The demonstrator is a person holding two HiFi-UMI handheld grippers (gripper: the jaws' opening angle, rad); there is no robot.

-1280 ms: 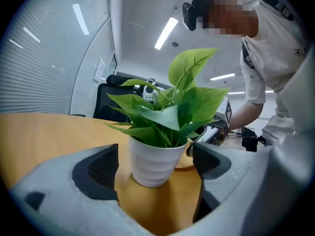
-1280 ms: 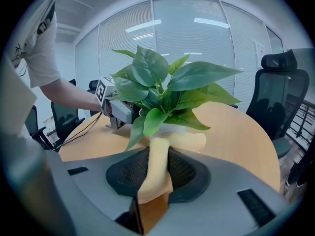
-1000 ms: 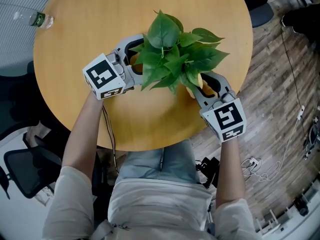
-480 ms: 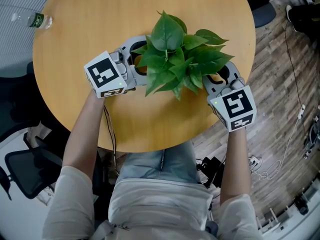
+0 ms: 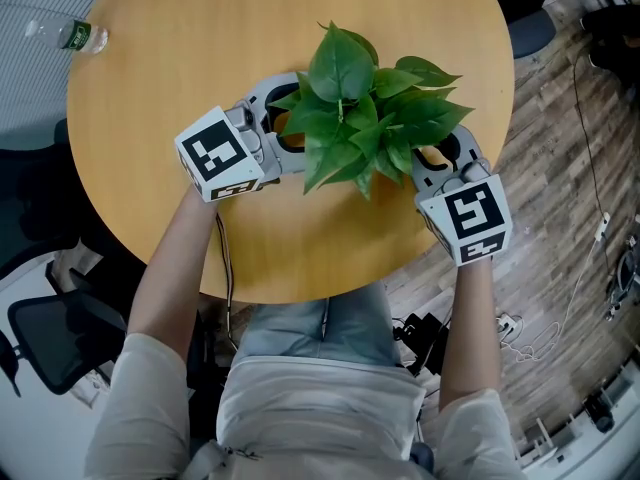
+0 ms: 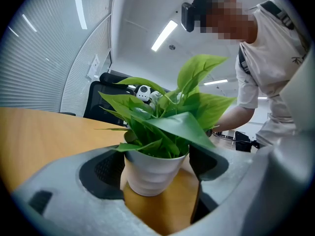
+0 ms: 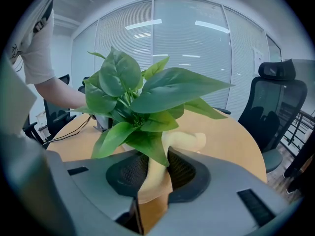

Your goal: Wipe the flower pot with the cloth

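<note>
A leafy green plant [image 5: 360, 118] stands in a white ribbed flower pot [image 6: 152, 173] on the round wooden table [image 5: 200, 28]. In the head view the leaves hide the pot. My left gripper [image 5: 285, 128] reaches in from the left. Its jaws have just been closing with the pot between them, and both pads now sit against the pot's sides [image 6: 155, 166]. My right gripper [image 5: 432, 153] comes in from the right, shut on a pale yellow cloth [image 7: 156, 173]. The cloth runs forward under the leaves against the pot's side, with a fold lying beyond it.
A plastic water bottle [image 5: 75, 38] lies at the table's far left edge. Black office chairs stand at the lower left [image 5: 50, 338] and beyond the table [image 7: 273, 107]. Cables [image 5: 520, 333] trail over the wooden floor on the right. The table's near edge is close to the person.
My right gripper has slid to the right and a little further round the pot with the cloth in it. The left gripper has stayed about where it was.
</note>
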